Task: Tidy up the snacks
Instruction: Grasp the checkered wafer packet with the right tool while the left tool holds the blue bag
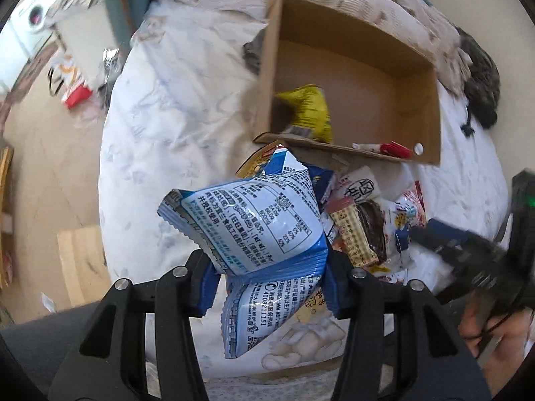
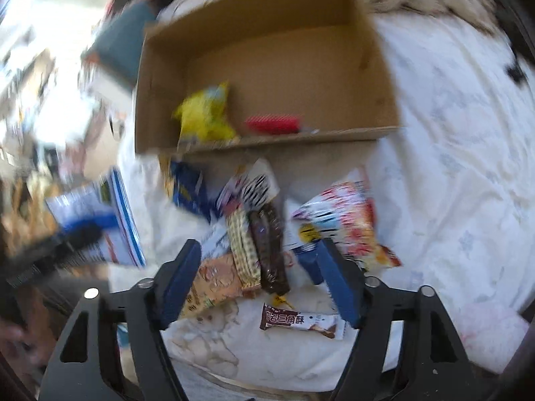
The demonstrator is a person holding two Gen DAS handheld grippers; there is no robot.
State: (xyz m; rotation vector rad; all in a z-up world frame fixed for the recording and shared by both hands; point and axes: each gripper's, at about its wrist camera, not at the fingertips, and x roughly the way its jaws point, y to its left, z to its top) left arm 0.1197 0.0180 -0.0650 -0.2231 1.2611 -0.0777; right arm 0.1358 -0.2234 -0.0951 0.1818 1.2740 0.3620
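Observation:
My left gripper is shut on a blue and white snack bag and holds it above the bed, short of the cardboard box. The bag also shows at the left of the right wrist view. The box holds a yellow bag and a red packet. My right gripper is open and empty above a pile of snacks: a chequered bar, a dark brown bar, a red and white bag and a small chocolate bar.
The snacks and the box lie on a white bedsheet with a rumpled quilt behind. The bed's left edge drops to a floor with a red and white bag and a wooden board. The right gripper shows at the right of the left wrist view.

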